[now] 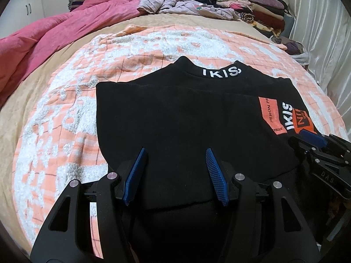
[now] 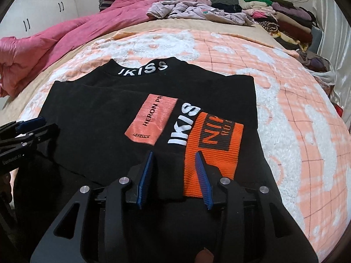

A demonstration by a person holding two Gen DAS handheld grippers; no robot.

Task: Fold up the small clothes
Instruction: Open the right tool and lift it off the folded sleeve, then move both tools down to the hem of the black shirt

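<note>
A black top (image 1: 175, 114) with white IKISS lettering on the collar lies flat on the bed, sides folded inward; it also shows in the right wrist view (image 2: 98, 114). An orange cuff (image 2: 210, 144) and a pink patch (image 2: 151, 120) lie on its right part. My left gripper (image 1: 176, 153) is open, its blue fingers (image 1: 216, 175) hovering over the top's near hem. My right gripper (image 2: 174, 155) is open over the near hem beside the orange cuff. Each gripper shows at the edge of the other's view: the right one (image 1: 311, 138), the left one (image 2: 30, 120).
The top rests on an orange-and-white textured blanket (image 1: 72, 131) over a beige sheet. A pink duvet (image 1: 65, 26) lies at the far left. Loose pale clothes (image 1: 175, 4) and a stack of folded clothes (image 1: 258, 6) sit at the far side. A white curtain (image 1: 324, 32) hangs on the right.
</note>
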